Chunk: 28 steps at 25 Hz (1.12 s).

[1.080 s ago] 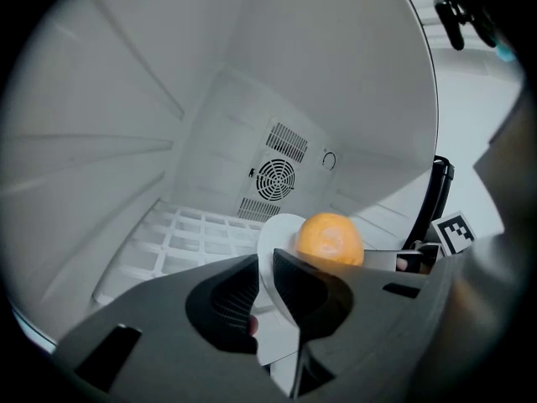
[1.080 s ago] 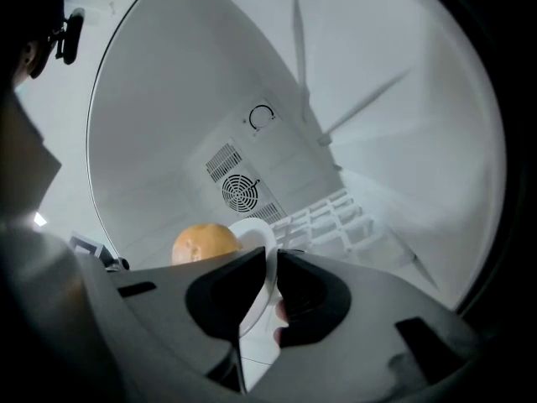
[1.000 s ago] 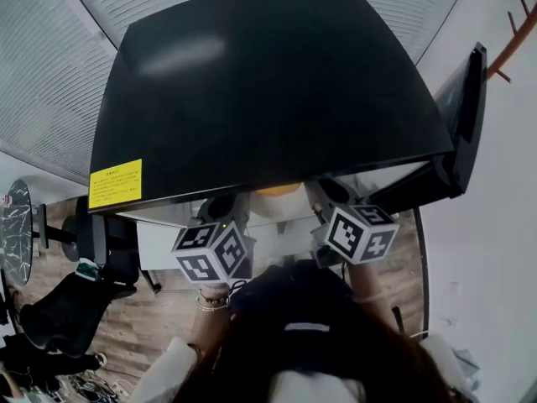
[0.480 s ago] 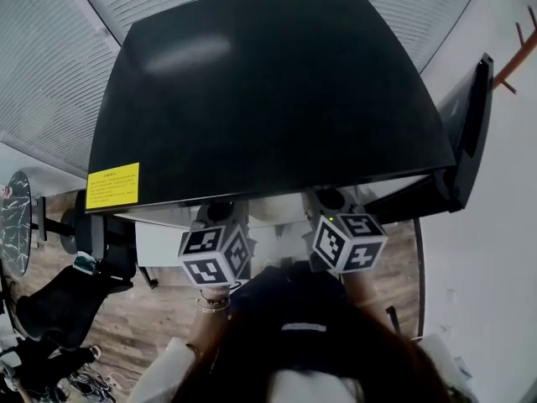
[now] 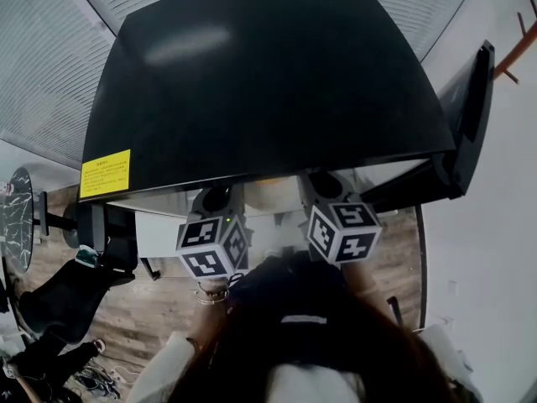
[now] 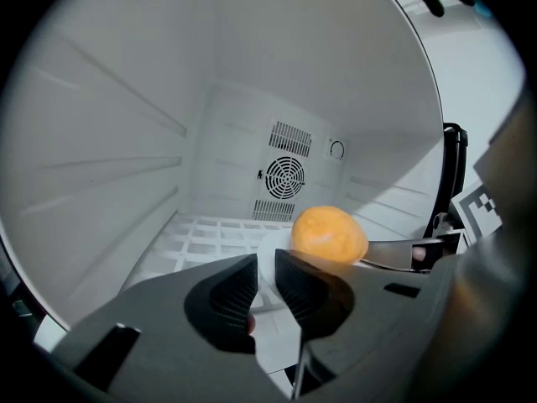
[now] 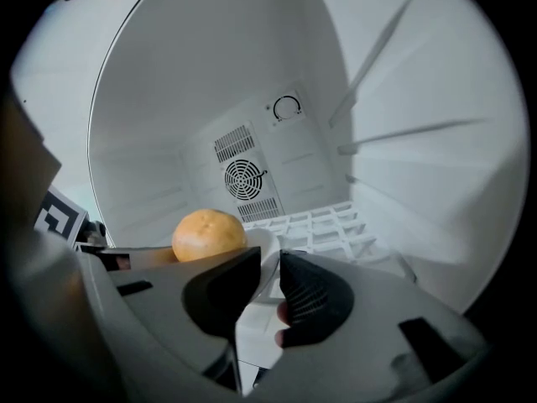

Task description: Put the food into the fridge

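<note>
A black chair point(image 5: 59, 296) stands left on wood floor point(image 5: 159, 309), white wall point(image 5: 487, 292) right.

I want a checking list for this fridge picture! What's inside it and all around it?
Surface: white wire shelf inside the open fridge.
Job's things: an orange sits on a white plate above the shelf.
Clutter: nothing seen.
Grippers: left gripper and right gripper both reach into the fridge; their jaws have just been opening, with the plate's rim between each pair.
Cables: nothing seen.
Surroundings: fridge door open at the right, yellow sticker on the black top, wooden floor, black chair at the left.
</note>
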Tool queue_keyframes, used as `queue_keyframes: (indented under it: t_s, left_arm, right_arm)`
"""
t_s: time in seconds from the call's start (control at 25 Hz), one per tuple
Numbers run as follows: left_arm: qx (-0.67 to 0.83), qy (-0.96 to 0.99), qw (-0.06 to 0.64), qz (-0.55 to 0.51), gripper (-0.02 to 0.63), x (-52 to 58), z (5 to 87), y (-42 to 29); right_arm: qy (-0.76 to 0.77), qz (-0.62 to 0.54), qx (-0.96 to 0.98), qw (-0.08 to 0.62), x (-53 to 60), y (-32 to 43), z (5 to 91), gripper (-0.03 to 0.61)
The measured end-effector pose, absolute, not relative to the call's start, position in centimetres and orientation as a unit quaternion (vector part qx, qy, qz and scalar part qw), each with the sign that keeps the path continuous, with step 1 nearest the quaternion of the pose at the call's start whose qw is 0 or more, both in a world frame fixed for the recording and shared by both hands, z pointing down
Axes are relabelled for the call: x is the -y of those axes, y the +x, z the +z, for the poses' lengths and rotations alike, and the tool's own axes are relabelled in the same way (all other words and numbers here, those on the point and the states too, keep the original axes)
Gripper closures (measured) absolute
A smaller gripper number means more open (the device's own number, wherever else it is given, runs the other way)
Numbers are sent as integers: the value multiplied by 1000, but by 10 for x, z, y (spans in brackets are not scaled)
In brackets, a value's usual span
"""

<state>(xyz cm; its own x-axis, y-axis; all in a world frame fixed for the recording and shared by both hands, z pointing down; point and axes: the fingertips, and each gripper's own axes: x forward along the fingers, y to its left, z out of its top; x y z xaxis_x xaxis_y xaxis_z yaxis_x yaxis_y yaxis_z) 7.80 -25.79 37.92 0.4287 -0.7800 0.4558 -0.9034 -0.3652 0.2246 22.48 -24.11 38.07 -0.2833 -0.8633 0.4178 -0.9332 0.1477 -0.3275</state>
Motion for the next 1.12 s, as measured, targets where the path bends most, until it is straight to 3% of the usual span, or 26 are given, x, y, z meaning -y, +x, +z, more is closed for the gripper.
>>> queue_keyframes:
  t_s: [0.92, 1.04, 1.12]
  left_arm:
    - [574, 782, 221, 96, 575, 231, 360, 56]
    - [585, 775, 220, 89, 597, 223, 358, 55]
    - [589, 772, 221, 87, 597, 216, 358, 58]
  right_arm:
    - [562, 243, 789, 59, 228, 225, 371, 491]
    - [561, 228, 793, 66, 226, 227, 370, 555]
    - [554, 222, 799, 67, 224, 227, 370, 560]
